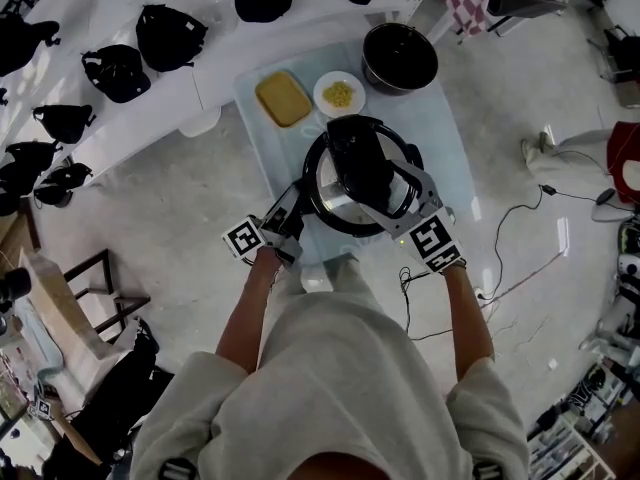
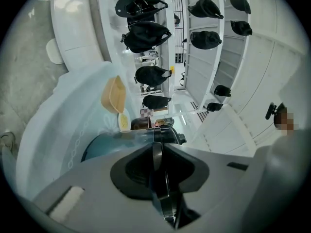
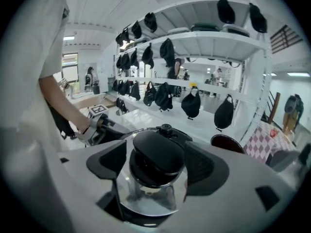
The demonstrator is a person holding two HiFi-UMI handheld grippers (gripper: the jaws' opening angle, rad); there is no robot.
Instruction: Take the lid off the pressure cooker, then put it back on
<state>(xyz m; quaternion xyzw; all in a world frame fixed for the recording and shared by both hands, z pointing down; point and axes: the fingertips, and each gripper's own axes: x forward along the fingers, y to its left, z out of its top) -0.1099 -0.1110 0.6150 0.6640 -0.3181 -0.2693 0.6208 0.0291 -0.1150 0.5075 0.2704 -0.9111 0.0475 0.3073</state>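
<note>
The steel pressure cooker (image 1: 335, 200) stands on a small pale blue table (image 1: 450, 158), its lid on, with a black handle (image 1: 362, 163) across the top. My left gripper (image 1: 298, 211) is at the cooker's left side; in the left gripper view it (image 2: 159, 171) is shut on a thin metal edge (image 2: 156, 149) of the cooker. My right gripper (image 1: 388, 193) reaches over the lid from the right. In the right gripper view its jaws (image 3: 158, 171) stand open on either side of the lid handle (image 3: 158, 154), with gaps to both pads.
Behind the cooker on the table are a yellow dish (image 1: 283, 98), a white bowl of corn (image 1: 339, 94) and a dark pot (image 1: 400, 56). White shelves with several black bags (image 1: 120, 68) run along the left. Cables (image 1: 520, 218) lie on the floor at the right.
</note>
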